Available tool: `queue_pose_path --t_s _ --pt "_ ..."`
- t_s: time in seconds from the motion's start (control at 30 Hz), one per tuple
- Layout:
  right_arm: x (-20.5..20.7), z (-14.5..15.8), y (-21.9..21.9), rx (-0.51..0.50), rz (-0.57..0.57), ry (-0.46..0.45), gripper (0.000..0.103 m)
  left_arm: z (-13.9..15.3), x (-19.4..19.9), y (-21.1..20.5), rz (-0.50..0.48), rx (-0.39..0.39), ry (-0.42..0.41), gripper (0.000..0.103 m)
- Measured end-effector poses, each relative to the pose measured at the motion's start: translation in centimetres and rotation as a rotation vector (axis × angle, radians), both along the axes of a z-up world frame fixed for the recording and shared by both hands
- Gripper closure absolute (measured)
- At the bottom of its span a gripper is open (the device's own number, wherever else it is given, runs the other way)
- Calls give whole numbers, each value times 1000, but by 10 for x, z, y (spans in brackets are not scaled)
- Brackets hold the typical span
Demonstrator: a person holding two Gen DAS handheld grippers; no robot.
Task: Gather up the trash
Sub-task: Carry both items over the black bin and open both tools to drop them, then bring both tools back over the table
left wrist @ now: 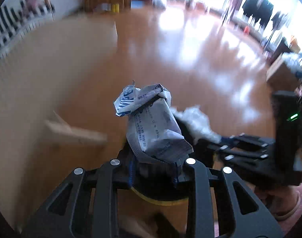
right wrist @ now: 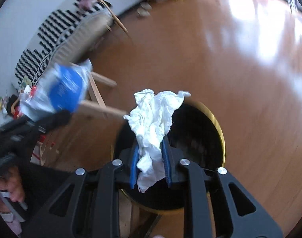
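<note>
My left gripper (left wrist: 153,158) is shut on a crumpled grey-and-blue printed wrapper (left wrist: 152,123), held above a black bin with a yellow rim (left wrist: 162,201). My right gripper (right wrist: 150,156) is shut on a crumpled white tissue (right wrist: 152,123), held over the open mouth of the same black bin (right wrist: 198,130). In the left wrist view the right gripper (left wrist: 244,146) shows at the right with the tissue (left wrist: 196,121). In the right wrist view the left gripper (right wrist: 21,130) shows at the left with the wrapper (right wrist: 61,89).
A light wooden table (left wrist: 41,75) stands at the left, its leg frame (right wrist: 99,97) close to the bin. A black-and-white striped sofa (right wrist: 49,37) lines the wall. Shiny wooden floor (right wrist: 220,59) stretches beyond. A cardboard box (left wrist: 280,75) sits at the right.
</note>
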State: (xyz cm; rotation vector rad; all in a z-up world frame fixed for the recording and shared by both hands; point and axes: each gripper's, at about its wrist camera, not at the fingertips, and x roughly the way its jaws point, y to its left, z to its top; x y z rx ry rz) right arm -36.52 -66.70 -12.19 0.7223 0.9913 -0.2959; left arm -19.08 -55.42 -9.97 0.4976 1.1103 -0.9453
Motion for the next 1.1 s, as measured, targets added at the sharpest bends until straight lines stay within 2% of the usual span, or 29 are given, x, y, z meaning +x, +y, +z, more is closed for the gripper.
queue_pose_path --t_s 0.03,0.07,0.1,0.13,0.2,0.37,0.47,0.5,0.53,0.57,0.6,0.63,0.67,0.73,0.8,0.93,1.0,1.1 --pt "-5 -9 2 9 0 15 81 -14 -5 -6 -20 44 31 78" --pt "-7 -16 3 6 6 31 81 -18 -10 -9 -47 62 2 79" --pt "-6 -21 6 4 14 41 81 -20 -14 -11 -73 82 -37 91" --pt "-5 -23 7 2 19 47 81 -26 -16 -11 -83 106 -43 98" --pt "-2 -26 9 -6 30 50 81 -34 -9 -6 -61 122 -3 98" --pt "1 -32 12 6 46 57 81 -37 0 -7 -45 118 17 103" --pt "6 -31 10 10 52 45 81 -33 4 0 -51 101 28 103" --pt "4 -31 6 2 59 37 77 -32 2 0 -50 86 36 102" --pt "6 -29 7 -8 69 38 56 -27 1 1 -37 58 25 99" --pt "6 -28 6 -30 83 49 28 -23 2 3 -27 43 6 94" --pt "7 -25 9 -54 95 47 20 -19 1 5 -19 31 -11 67" --pt "8 -23 11 -84 108 49 18 -12 3 7 2 10 -46 22" --pt "10 -21 14 -126 122 68 18 -2 3 11 30 -28 -86 9" --pt "12 -20 16 -182 134 104 14 21 6 23 84 -125 -147 7" --pt "13 -19 18 -221 137 130 13 39 12 31 99 -177 -151 7" --pt "17 -8 16 -259 89 109 10 96 32 62 185 -292 -203 6" --pt "23 0 16 -298 61 96 7 122 44 82 211 -333 -216 6" --pt "47 23 22 -388 71 78 7 160 66 133 295 -349 -319 6"
